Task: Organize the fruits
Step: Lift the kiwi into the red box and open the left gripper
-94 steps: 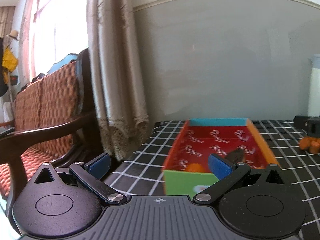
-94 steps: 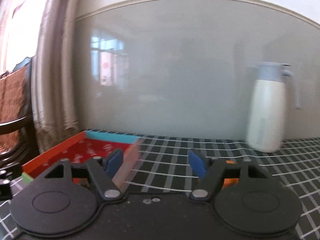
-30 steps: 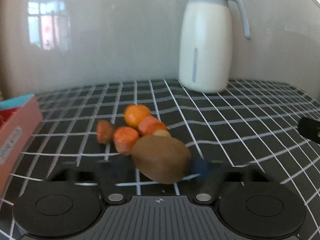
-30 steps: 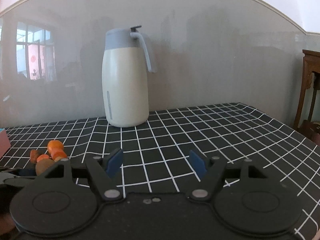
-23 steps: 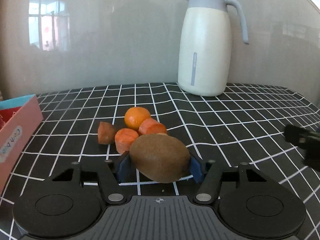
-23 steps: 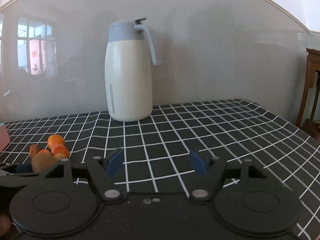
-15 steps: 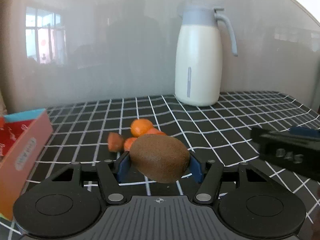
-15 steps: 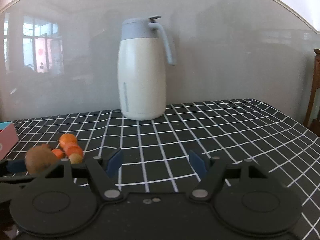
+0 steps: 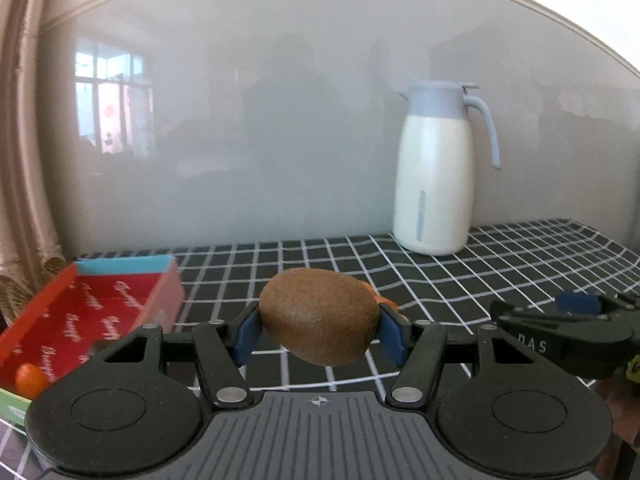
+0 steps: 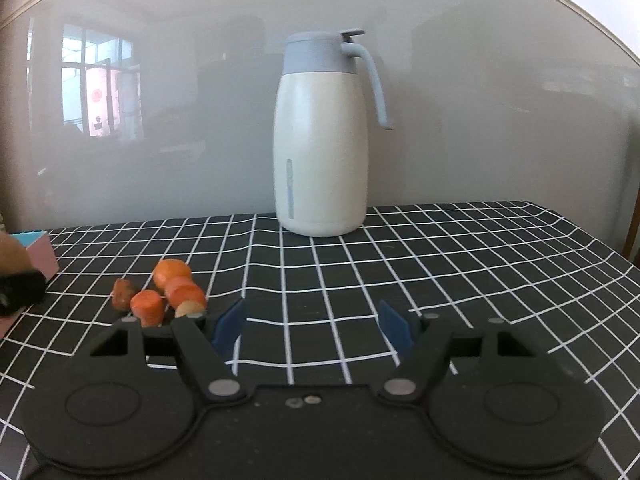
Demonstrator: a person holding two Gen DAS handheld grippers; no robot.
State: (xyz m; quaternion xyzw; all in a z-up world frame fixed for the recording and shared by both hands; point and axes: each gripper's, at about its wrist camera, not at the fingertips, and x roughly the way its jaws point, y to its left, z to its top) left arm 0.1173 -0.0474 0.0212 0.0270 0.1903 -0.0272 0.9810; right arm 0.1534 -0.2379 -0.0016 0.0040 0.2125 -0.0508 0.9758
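Note:
My left gripper point(image 9: 320, 330) is shut on a brown kiwi point(image 9: 319, 316) and holds it above the checked tablecloth. The red box point(image 9: 80, 316) with an orange rim lies to the left, with a small orange fruit point(image 9: 30, 376) in its near corner. My right gripper point(image 10: 314, 326) is open and empty, low over the cloth. A pile of orange fruit and carrot pieces point(image 10: 168, 288) lies to its left front. A corner of the box point(image 10: 38, 248) shows at the far left of the right wrist view.
A cream jug with a grey-blue lid point(image 10: 322, 140) stands at the back by the grey wall; it also shows in the left wrist view point(image 9: 436, 172). The right gripper's body point(image 9: 560, 336) shows at the right of the left wrist view. A curtain point(image 9: 20, 160) hangs at the left.
My left gripper closed on the kiwi at the pile, lifted it and swung left toward the box. My right gripper stayed open and turned slightly left.

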